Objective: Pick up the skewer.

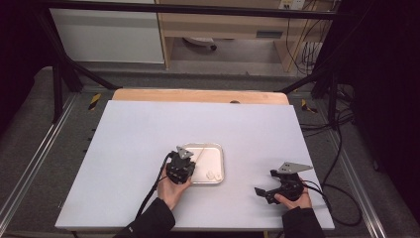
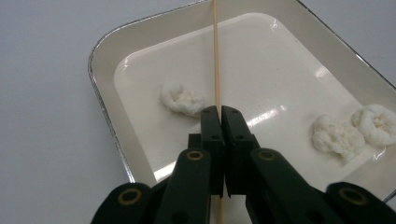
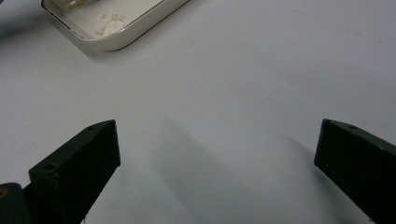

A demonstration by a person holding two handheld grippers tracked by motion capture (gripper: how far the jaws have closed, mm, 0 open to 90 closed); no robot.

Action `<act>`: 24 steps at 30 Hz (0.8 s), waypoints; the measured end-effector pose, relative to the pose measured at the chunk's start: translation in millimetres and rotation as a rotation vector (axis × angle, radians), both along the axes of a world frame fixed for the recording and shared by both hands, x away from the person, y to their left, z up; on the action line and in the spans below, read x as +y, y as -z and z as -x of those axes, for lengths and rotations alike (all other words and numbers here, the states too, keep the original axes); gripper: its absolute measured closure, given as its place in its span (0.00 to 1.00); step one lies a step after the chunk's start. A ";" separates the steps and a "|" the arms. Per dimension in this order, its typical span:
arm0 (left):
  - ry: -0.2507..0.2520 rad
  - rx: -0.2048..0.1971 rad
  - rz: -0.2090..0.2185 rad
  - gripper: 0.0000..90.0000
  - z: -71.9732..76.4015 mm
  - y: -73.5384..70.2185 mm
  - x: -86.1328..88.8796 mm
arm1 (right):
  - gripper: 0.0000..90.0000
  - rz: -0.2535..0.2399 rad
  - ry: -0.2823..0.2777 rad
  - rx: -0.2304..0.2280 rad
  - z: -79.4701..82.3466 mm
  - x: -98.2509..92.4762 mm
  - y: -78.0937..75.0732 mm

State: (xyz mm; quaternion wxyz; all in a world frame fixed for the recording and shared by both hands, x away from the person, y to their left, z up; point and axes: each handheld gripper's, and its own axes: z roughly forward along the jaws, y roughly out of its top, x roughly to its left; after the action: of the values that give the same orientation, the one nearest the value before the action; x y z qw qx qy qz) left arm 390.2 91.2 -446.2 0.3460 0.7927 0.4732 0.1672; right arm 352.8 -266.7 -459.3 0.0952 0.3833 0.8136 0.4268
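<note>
A cream metal tray (image 1: 220,148) lies on the white table top, a little left of centre. In it are three white, fluffy, ring-shaped pieces: one (image 2: 180,99) just left of my jaws and two (image 2: 337,137) (image 2: 378,122) at the right. A thin wooden skewer (image 2: 216,56) runs straight away from me over the tray. My left gripper (image 2: 220,112) is shut on the skewer's near part, above the tray's near left corner (image 1: 182,166). My right gripper (image 1: 265,182) rests at the front right of the table, open (image 3: 217,144), with bare table between its jaws.
The tray's rim (image 3: 140,28) and a white piece (image 3: 108,22) show at the top left of the right gripper view. A wooden strip (image 1: 198,95) borders the table's far edge. Black frame bars and cables (image 1: 341,148) flank the table.
</note>
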 end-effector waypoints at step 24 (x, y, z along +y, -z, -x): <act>0.128 -0.048 0.018 0.99 7.2 -18.3 22.5 | 0.01 0.021 -0.015 -0.021 0.1 4.8 -2.0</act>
State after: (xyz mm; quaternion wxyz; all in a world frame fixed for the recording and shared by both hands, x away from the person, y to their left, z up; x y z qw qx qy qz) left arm 383.1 113.7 -427.9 0.3745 0.8139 0.4147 0.1592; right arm 352.8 -261.9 -457.3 0.1048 0.3717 0.8197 0.4229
